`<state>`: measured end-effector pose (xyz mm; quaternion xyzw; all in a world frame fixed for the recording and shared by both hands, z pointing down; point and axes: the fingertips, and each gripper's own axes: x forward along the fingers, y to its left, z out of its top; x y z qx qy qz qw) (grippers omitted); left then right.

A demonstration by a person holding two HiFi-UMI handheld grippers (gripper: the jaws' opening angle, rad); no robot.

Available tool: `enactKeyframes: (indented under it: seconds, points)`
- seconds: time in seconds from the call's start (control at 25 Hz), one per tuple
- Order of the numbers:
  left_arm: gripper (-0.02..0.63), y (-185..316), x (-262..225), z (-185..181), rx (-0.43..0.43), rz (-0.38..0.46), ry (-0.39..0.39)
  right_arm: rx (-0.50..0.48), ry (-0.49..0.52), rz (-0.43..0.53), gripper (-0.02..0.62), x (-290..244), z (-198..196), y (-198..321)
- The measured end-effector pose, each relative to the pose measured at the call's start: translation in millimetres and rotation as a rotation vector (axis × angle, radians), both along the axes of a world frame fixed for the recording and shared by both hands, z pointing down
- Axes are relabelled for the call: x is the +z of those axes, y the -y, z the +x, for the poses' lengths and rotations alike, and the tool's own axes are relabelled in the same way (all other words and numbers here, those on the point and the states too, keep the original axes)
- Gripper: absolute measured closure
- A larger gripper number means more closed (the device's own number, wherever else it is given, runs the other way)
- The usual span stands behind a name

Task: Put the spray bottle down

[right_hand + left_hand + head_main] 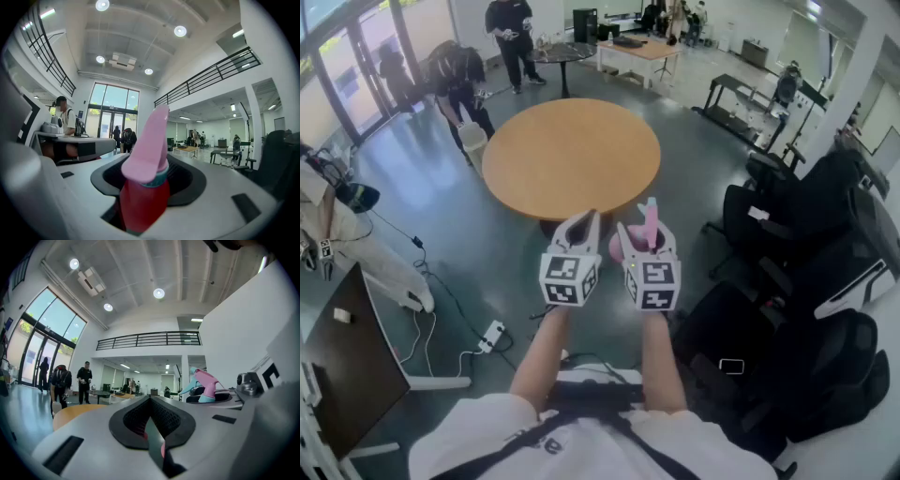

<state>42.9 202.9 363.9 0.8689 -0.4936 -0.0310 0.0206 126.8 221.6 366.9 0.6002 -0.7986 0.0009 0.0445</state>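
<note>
A pink spray bottle [650, 223] with a red body and a teal collar stands upright between the jaws of my right gripper [643, 236], which is shut on it. In the right gripper view the bottle [144, 187] fills the gap of that gripper [145, 199], its pink head pointing up and away. My left gripper [585, 227] is level beside it on the left, its jaws together with nothing between them. In the left gripper view this gripper [151, 422] shows its pads meeting, and the bottle [206, 384] appears at the right. A round wooden table [572, 155] lies ahead of both grippers.
Black office chairs [806, 281] crowd the right side. People stand at the back left [459, 80] beyond the table. A dark desk [347, 375] is at the left, with a power strip [492, 333] and cables on the grey floor.
</note>
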Motion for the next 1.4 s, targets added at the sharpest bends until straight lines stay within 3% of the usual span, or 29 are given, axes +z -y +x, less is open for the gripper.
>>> enactKeyframes:
  seconds: [0.56, 0.88, 1.16, 1.4]
  points:
    - [0.595, -20, 16, -11, -0.017, -0.021, 0.048, 0.0, 0.105, 0.0, 0.353, 8, 0, -13]
    - [0.595, 7, 30, -28, -0.047, -0.048, 0.029, -0.02, 0.097, -0.019, 0.353, 20, -19, 10]
    - [0.595, 98, 42, -23, -0.041, -0.074, -0.014, 0.016, 0.07, -0.035, 0.353, 29, -13, 88]
    - [0.595, 211, 22, -48, -0.047, -0.039, -0.049, 0.042, 0.059, -0.002, 0.354, 18, -29, 194]
